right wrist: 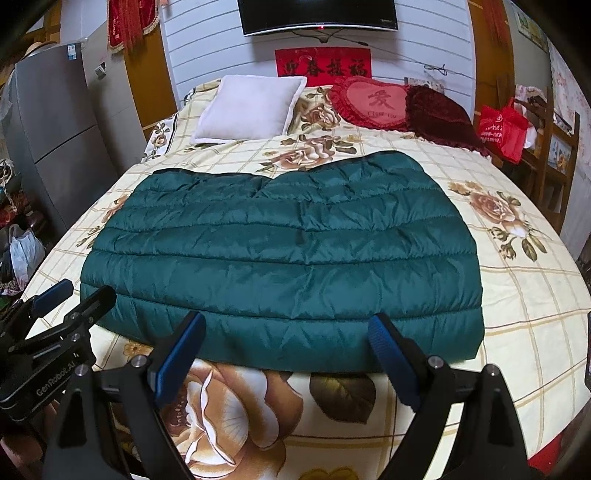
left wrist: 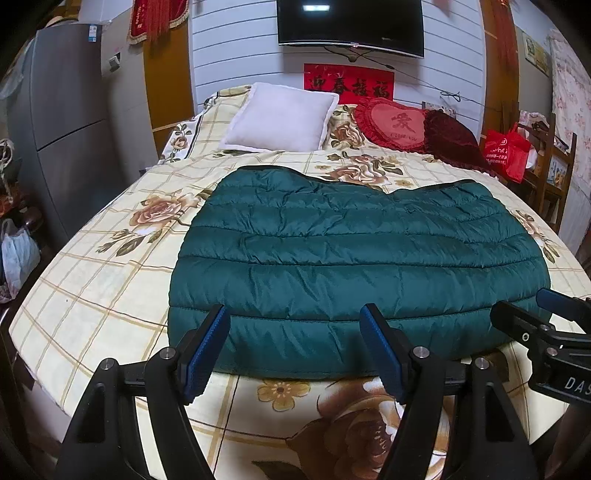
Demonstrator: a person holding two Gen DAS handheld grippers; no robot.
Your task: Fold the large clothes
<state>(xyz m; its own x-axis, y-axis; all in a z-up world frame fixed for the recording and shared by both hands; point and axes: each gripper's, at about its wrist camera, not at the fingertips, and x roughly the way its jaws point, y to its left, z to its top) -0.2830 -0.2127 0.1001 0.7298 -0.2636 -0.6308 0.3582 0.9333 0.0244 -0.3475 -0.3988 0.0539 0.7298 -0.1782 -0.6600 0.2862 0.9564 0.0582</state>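
Your left claw (left wrist: 295, 317) is released: its two fingers with ribbed blue pads (left wrist: 205, 352) stand wide apart and hold nothing. Your right claw (right wrist: 288, 325) is released in the same way, its blue pads (right wrist: 179, 363) far from each other. Both claws hover just above the near edge of the green puffer jacket (left wrist: 347, 251).

The jacket lies flat in the middle of the bed (left wrist: 92, 280), already folded into a broad shape with rounded corners. Its fabric is smooth and a little shiny, quilted in horizontal puffy channels, with many small wrinkles between the seams. The far edge is wavy, with a dip near the middle, and has a thin dark trim.

The bed cover is soft cream cloth with a tan grid and large brown roses. At the head of the bed you see a square pale pillow (left wrist: 280, 118) that looks plush, a red heart-shaped cushion (left wrist: 395, 123) with a ruffled border, and beside it a dark red velvety cushion (left wrist: 452, 138). A flat black television (left wrist: 351, 24) hangs on the white slatted wall.
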